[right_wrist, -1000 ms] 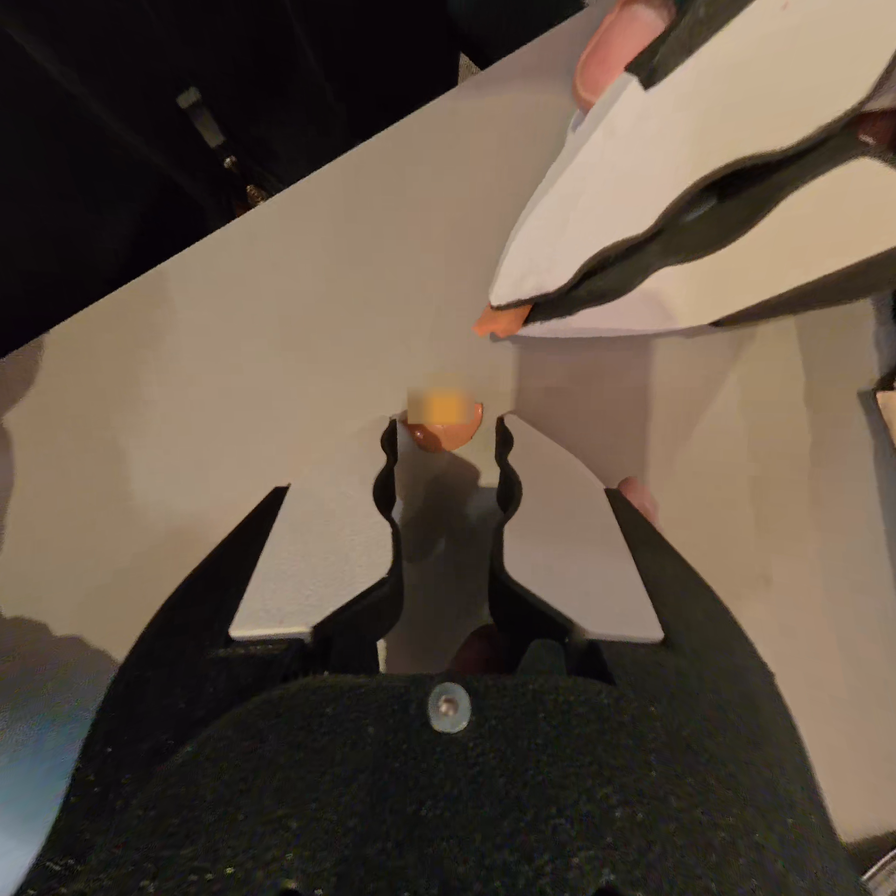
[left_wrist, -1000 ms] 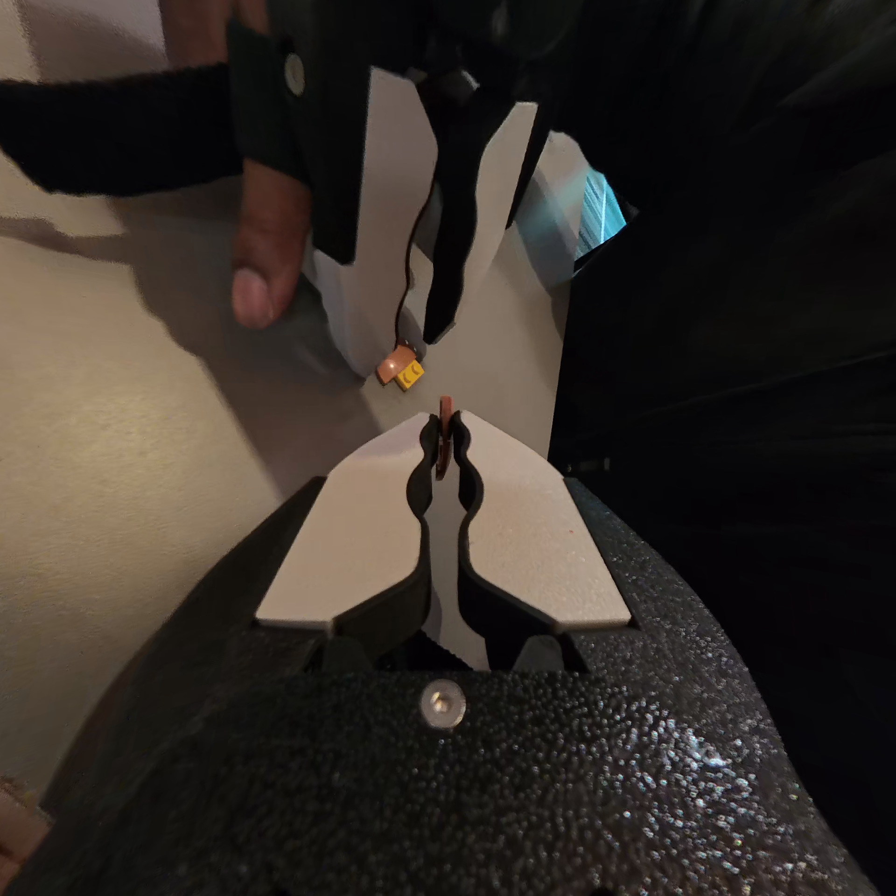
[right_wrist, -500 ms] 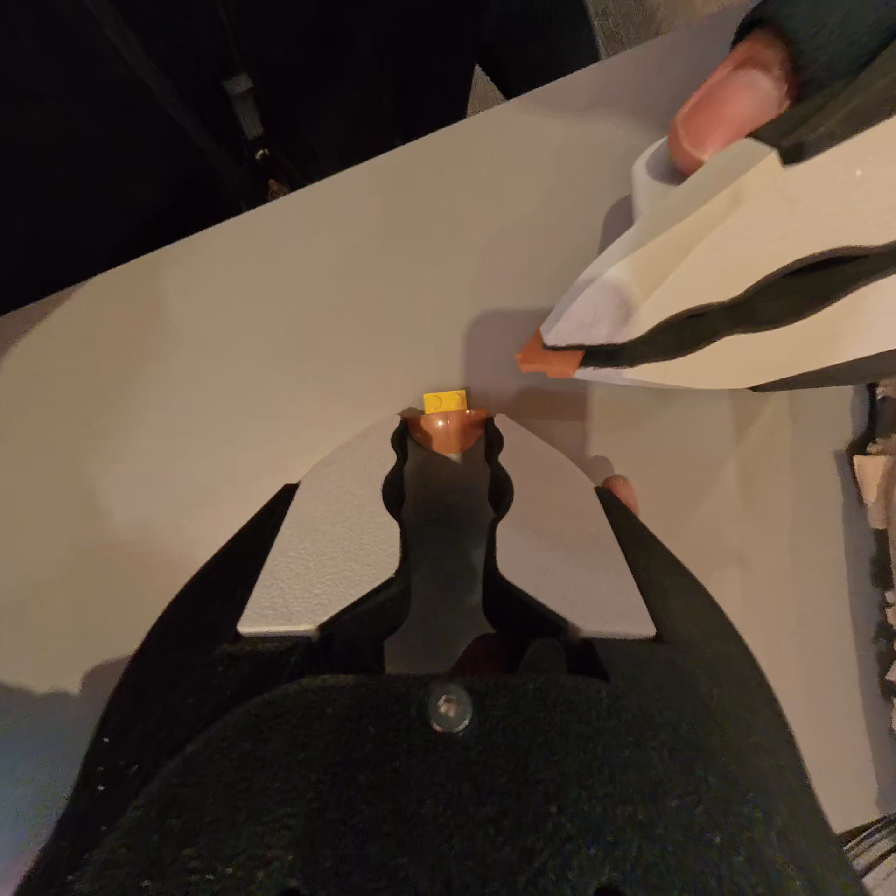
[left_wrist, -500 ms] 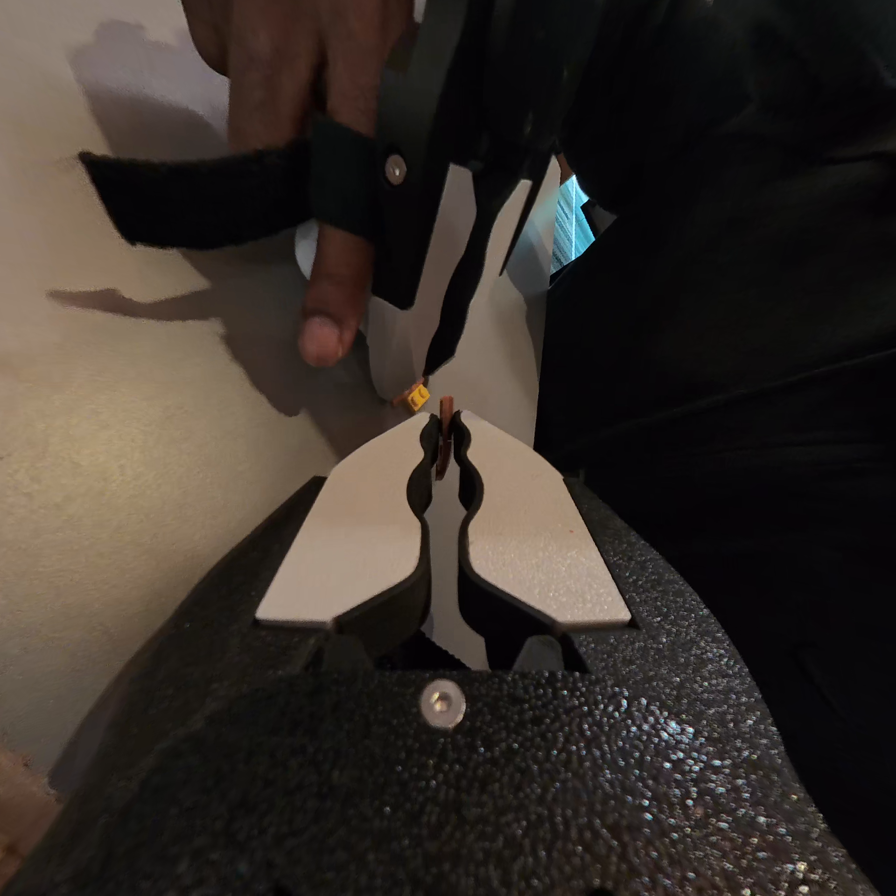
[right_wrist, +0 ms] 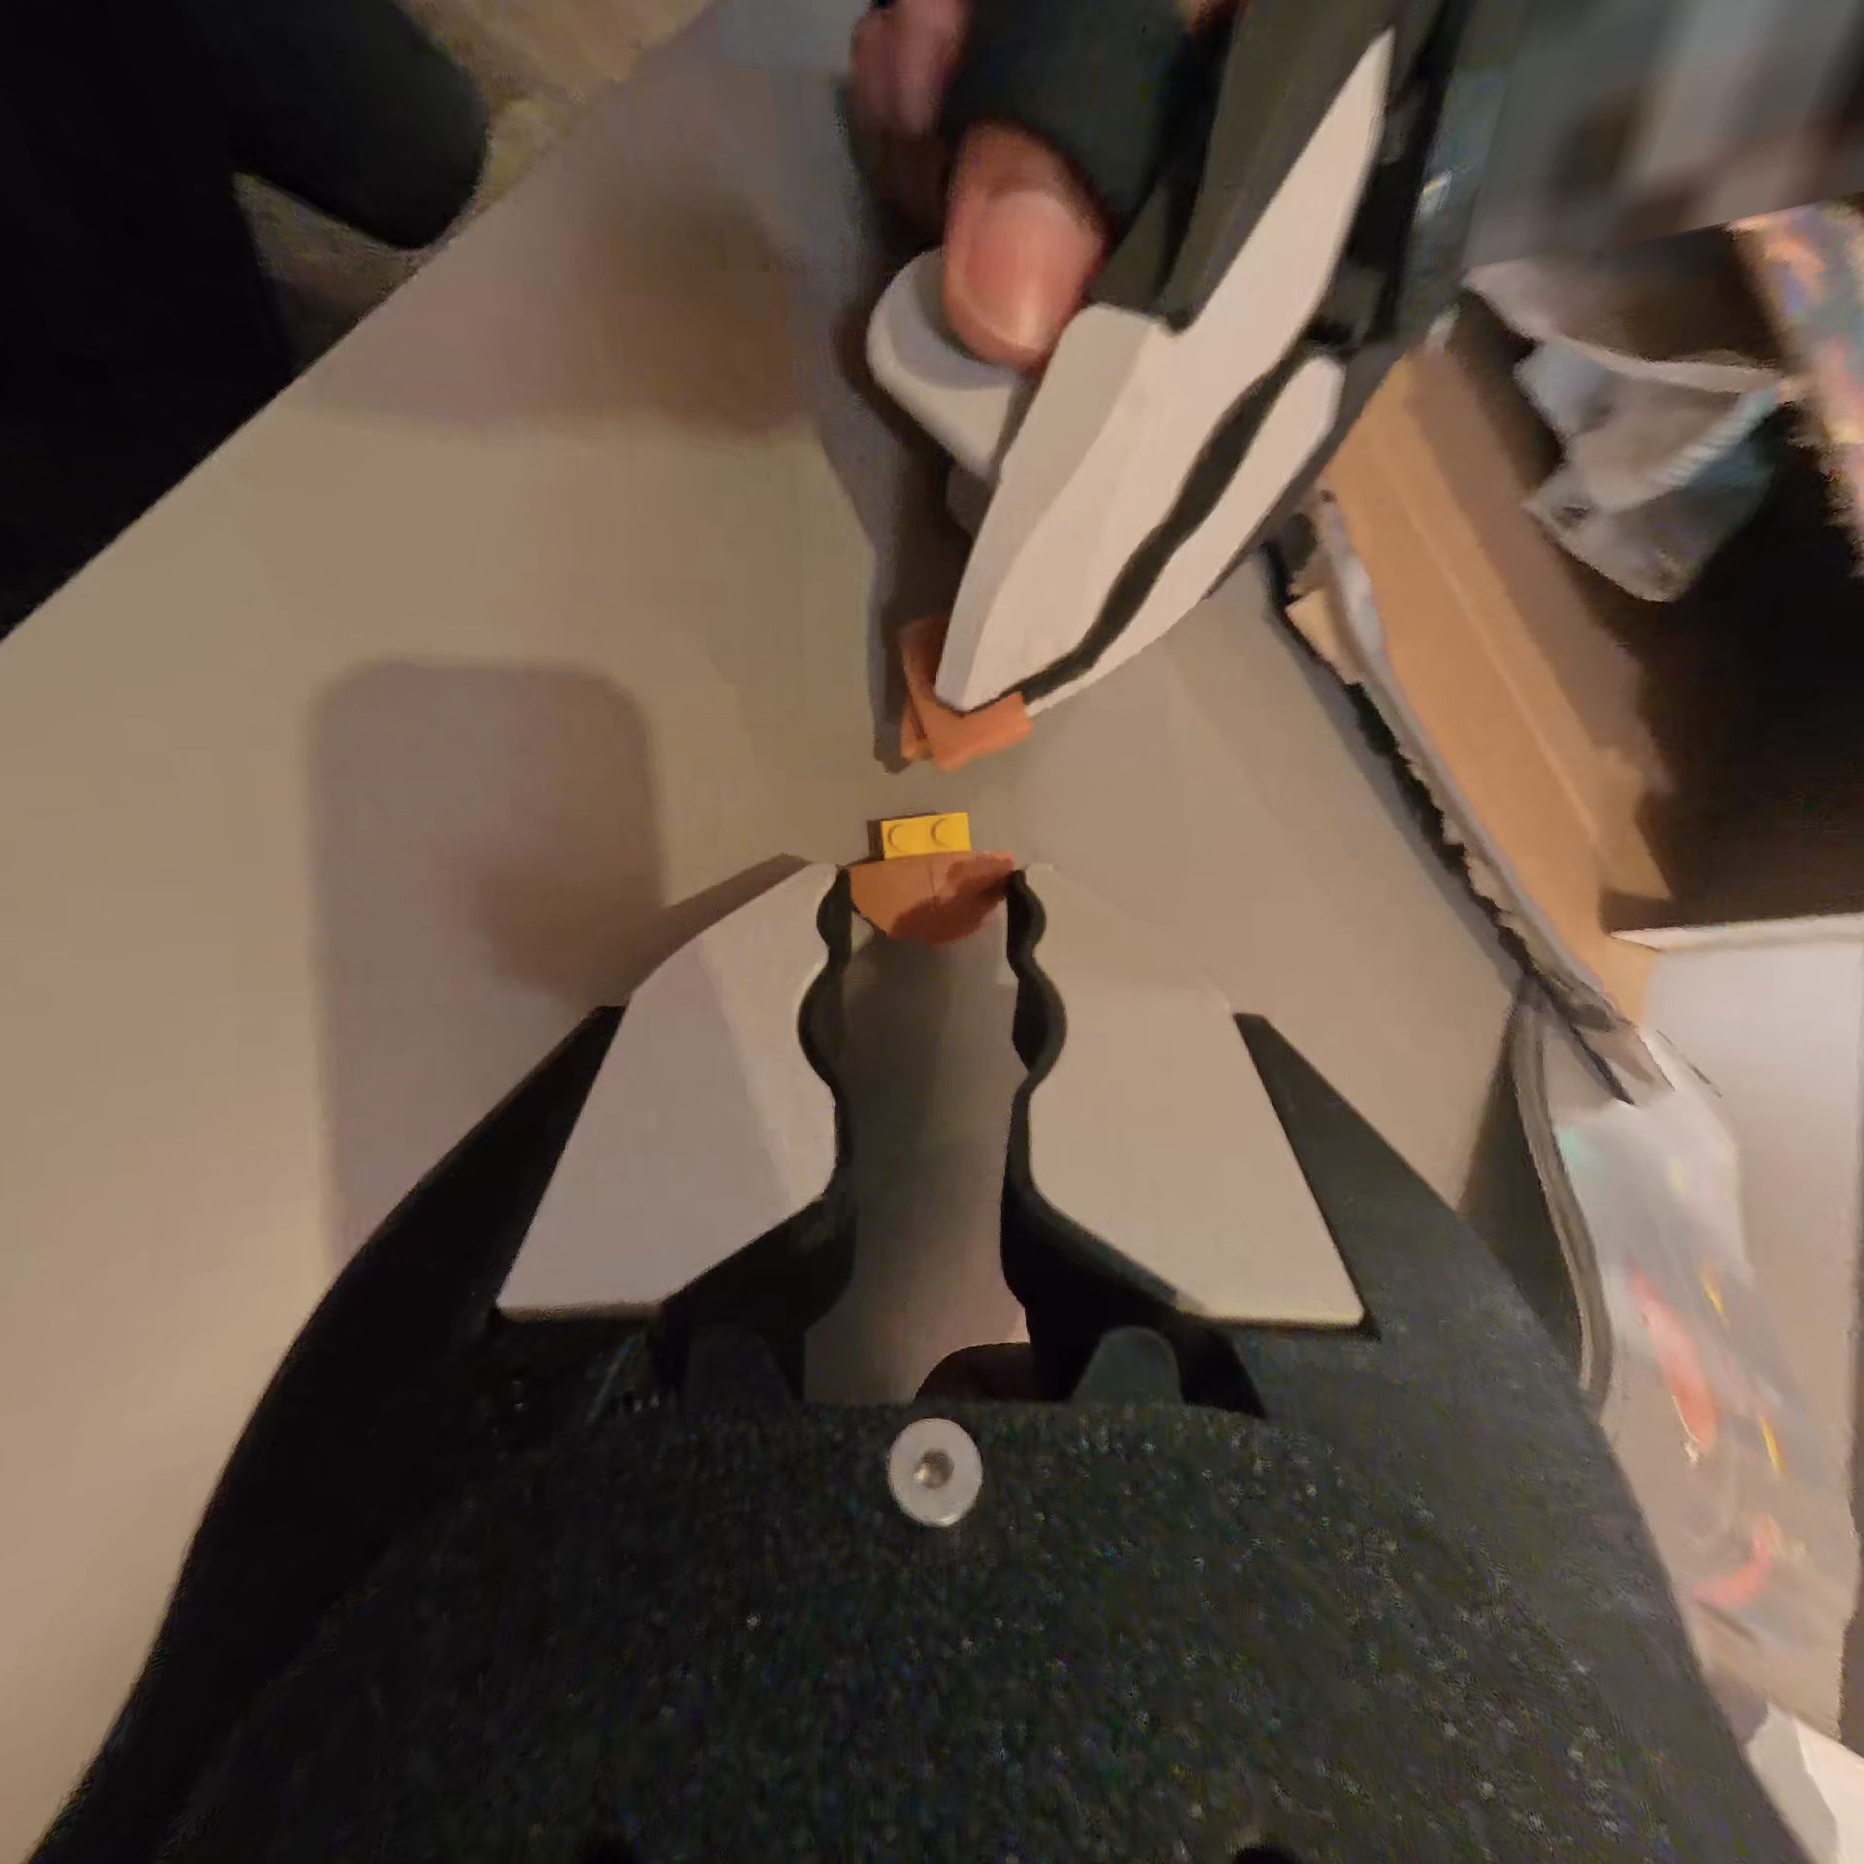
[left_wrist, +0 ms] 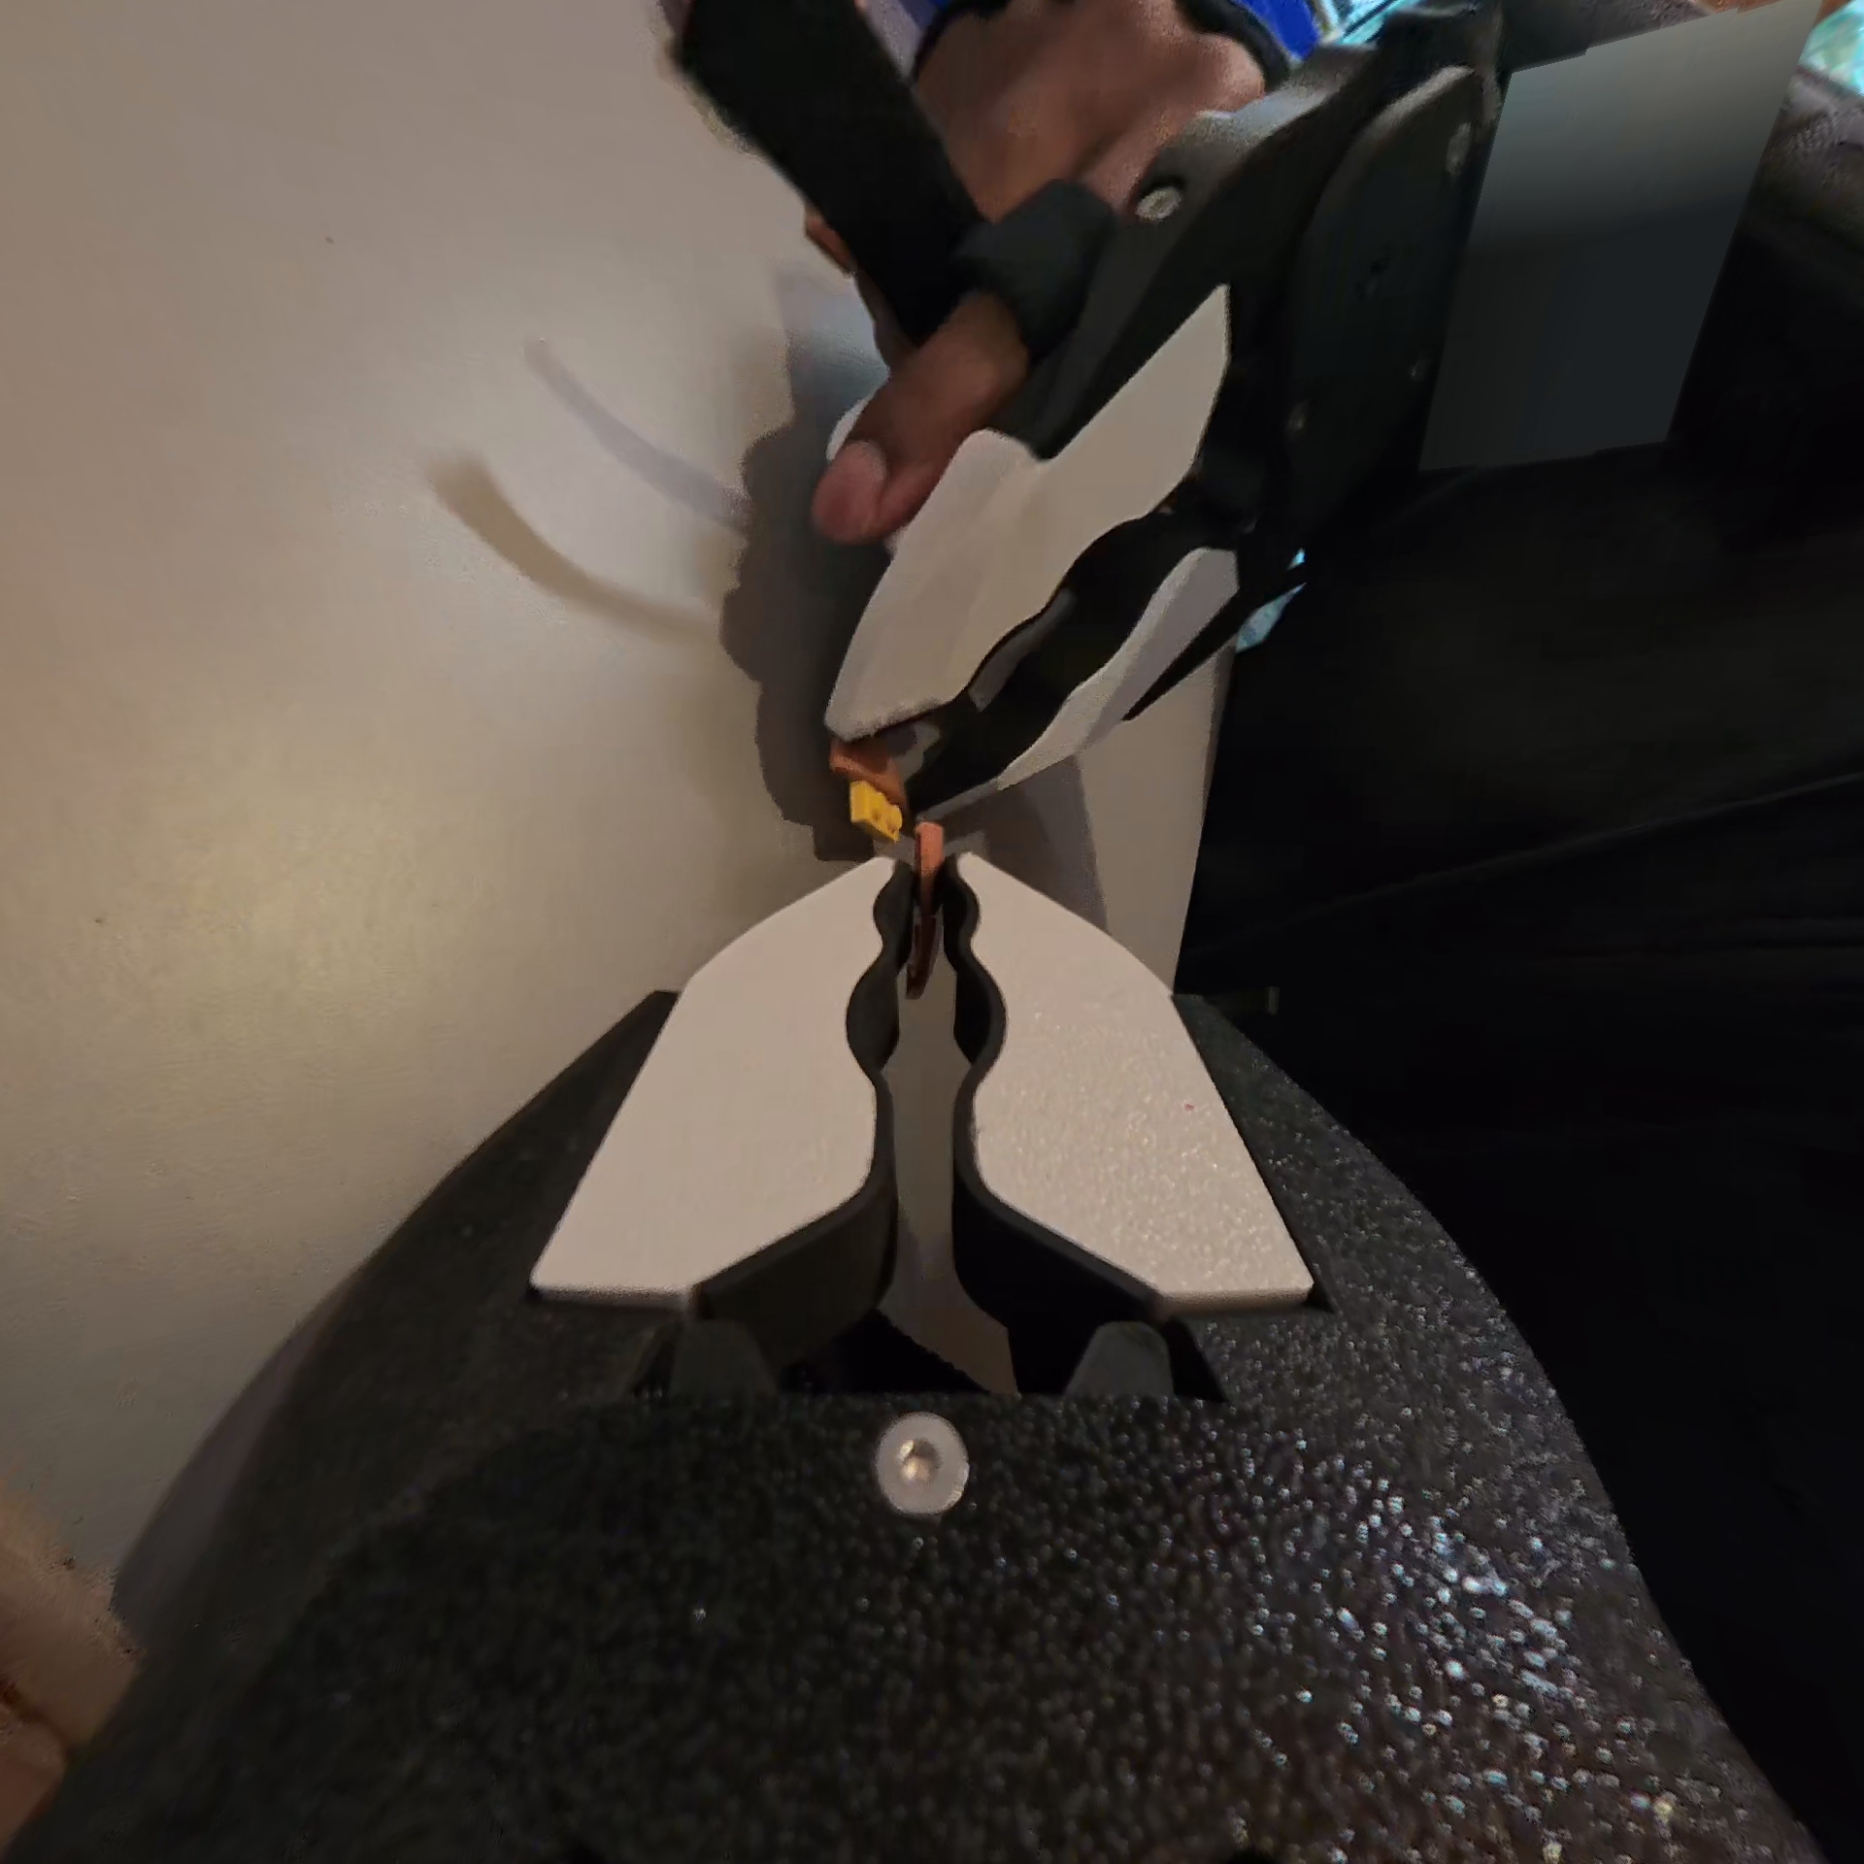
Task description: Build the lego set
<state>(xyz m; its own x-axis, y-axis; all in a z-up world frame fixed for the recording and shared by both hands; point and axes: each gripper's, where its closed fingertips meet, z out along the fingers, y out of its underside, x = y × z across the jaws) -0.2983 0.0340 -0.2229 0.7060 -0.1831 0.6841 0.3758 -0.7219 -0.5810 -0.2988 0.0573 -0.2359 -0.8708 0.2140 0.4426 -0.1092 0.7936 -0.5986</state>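
- Pale, matte table (right_wrist: 424, 484) fills the background of both wrist views, with dark space beyond its far edge.
- At the right edge of the right wrist view sit a torn cardboard box (right_wrist: 1452, 646) and a glossy, blurred printed sheet (right_wrist: 1715, 1362).
- The left gripper (left_wrist: 923, 867) has its jaws drawn almost together, pinching a thin brown plate (left_wrist: 926, 888) edge-on at the very tips.
- In the right wrist view that same gripper (right_wrist: 983, 706) comes in from the upper right, the brown plate (right_wrist: 968, 731) sticking out past its tips; a thumb (right_wrist: 1019, 267) presses on a grey lever behind the fingers.
- The right gripper (right_wrist: 928, 888) has its jaws set wider, clamped on either side of a brown rounded piece (right_wrist: 923, 903), which carries a small yellow two-stud brick (right_wrist: 923, 835) on its far end.
- In the left wrist view the right gripper (left_wrist: 888, 777) reaches down from the upper right, held by a hand (left_wrist: 1009, 232) with a black strap across it.
- There, the yellow brick (left_wrist: 874, 810) is just beside the top edge of the brown plate; whether they touch cannot be told.
- Both held pieces are above the table, near its edge.
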